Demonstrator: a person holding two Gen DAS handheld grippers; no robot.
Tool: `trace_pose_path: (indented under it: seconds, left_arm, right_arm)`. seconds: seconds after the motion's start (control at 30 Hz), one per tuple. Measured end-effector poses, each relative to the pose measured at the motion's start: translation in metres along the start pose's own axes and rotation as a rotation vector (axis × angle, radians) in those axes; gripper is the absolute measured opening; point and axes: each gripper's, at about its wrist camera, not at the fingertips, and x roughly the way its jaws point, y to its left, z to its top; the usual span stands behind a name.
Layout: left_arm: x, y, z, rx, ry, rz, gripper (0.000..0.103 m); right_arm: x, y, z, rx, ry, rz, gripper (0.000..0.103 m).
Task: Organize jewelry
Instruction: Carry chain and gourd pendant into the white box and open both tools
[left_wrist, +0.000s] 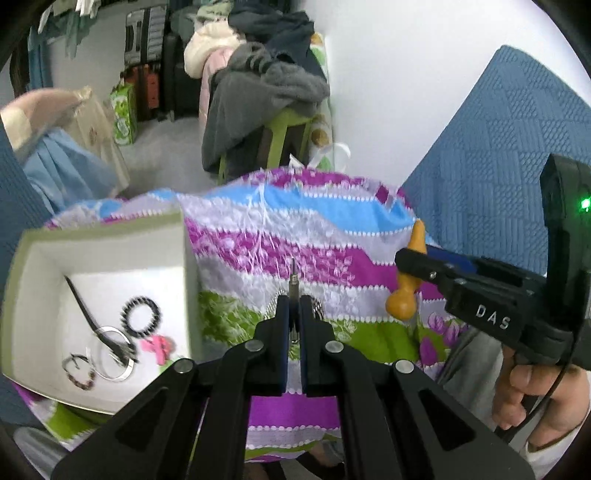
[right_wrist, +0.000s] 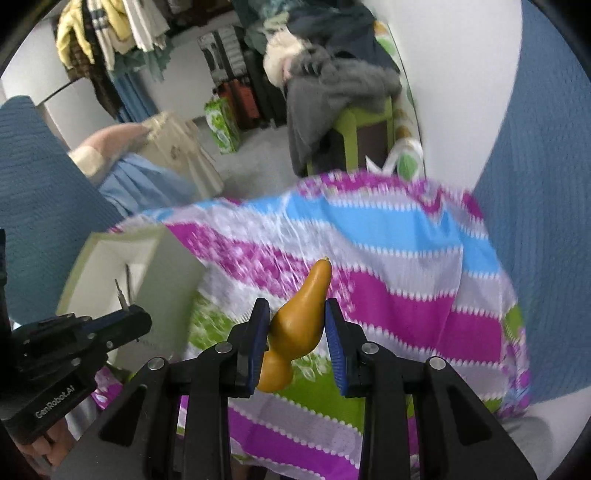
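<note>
Striped cloth (right_wrist: 406, 280) covers the tabletop w/ white box (left_wrist: 110, 243) at left, holding black hair tie (left_wrist: 141, 312), silver bangle (left_wrist: 114, 354) etc. Right claw (right_wrist: 297, 328) clamped on orange gourd pendant (right_wrist: 299, 325). Left claw (left_wrist: 294, 314) pinched on thin metal pin (left_wrist: 293, 284), above cloth beside box.

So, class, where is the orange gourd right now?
The gourd is gripped in the right tongs, above the striped cloth, right of the box.

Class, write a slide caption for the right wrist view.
Right gripper clamps an orange gourd-shaped piece above the striped floral cloth.
</note>
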Motion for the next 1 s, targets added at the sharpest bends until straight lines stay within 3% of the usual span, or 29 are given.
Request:
trace_pose_path:
  seconds: [0.53, 0.7, 1.0]
  left_arm:
    - [-0.091, 0.045, 0.054, 0.022, -0.121, 0.099, 0.004]
    - [-0.111, 0.068, 0.052, 0.019, -0.154, 0.143, 0.004]
    - [-0.102, 0.128, 0.025, -0.058, -0.113, 0.181, 0.004]
  right_arm:
    - [-0.053, 0.087, 0.068, -0.098, -0.159, 0.055, 0.028]
    - [-0.042, 0.124, 0.075, -0.136, -0.152, 0.089, 0.028]
    - [0.002, 0.173, 0.057, -0.18, -0.071, 0.128, 0.028]
